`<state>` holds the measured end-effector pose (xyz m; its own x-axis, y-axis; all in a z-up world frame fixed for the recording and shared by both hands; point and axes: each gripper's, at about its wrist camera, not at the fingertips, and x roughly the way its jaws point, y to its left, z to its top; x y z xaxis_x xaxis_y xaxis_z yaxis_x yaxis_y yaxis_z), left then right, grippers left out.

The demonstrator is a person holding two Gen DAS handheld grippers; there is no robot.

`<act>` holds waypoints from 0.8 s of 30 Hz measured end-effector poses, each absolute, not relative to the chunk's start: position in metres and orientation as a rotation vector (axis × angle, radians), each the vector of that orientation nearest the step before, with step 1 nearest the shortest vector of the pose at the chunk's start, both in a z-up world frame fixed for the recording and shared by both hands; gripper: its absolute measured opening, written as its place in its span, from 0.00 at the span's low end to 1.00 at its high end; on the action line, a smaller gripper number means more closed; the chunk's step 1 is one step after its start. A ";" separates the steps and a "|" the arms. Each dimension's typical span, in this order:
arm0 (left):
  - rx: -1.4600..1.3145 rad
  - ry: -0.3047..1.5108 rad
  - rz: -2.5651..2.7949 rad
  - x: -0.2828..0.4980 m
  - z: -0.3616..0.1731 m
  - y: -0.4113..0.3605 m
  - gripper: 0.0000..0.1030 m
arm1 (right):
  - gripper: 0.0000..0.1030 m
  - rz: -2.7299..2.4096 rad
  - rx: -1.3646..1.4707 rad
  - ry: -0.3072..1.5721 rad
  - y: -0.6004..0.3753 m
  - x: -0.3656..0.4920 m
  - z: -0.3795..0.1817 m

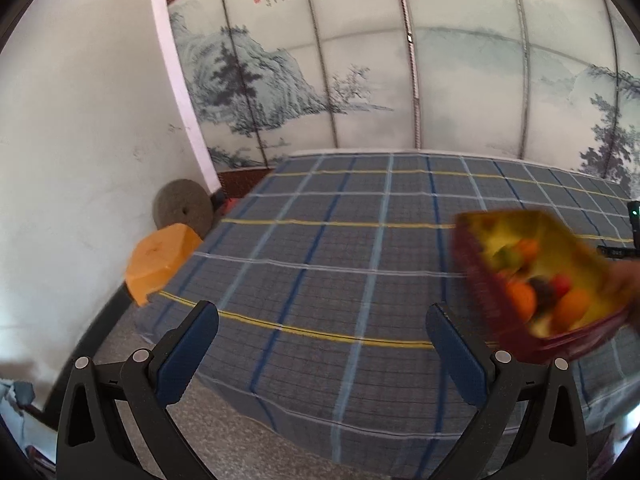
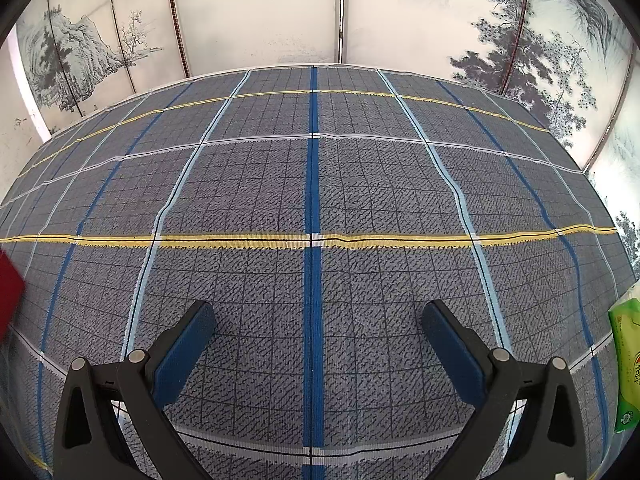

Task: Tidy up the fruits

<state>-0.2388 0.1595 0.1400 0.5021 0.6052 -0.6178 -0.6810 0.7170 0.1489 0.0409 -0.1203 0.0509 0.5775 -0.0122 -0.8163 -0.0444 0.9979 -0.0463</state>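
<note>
Off to the right of the left gripper (image 1: 322,326), a blurred red rectangular box of mixed fruit (image 1: 536,284) tilts above the plaid tablecloth (image 1: 320,248). Both grippers' fingers stand wide apart, empty; the right gripper (image 2: 318,326) sees only the box's red edge at its far left.

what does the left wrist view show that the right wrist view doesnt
Only the left wrist view shows the fruit box, blurred, tilted, with a hand at its right edge, plus an orange stool and a round stone by the wall. Only the right wrist view shows a green packet. Both show the plaid cloth, the painted screen, and an open, empty hand-held gripper: left, right.
</note>
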 end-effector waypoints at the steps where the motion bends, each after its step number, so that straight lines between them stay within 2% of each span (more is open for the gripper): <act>1: -0.119 0.708 0.768 -0.234 0.137 0.158 1.00 | 1.00 0.019 -0.064 0.955 -0.119 0.040 0.051; 12: -0.096 0.743 0.716 -0.215 0.120 0.139 1.00 | 1.00 0.019 -0.064 0.955 -0.120 0.041 0.051; 24: -0.181 0.784 0.750 -0.223 0.093 0.163 1.00 | 1.00 0.019 -0.064 0.954 -0.121 0.043 0.051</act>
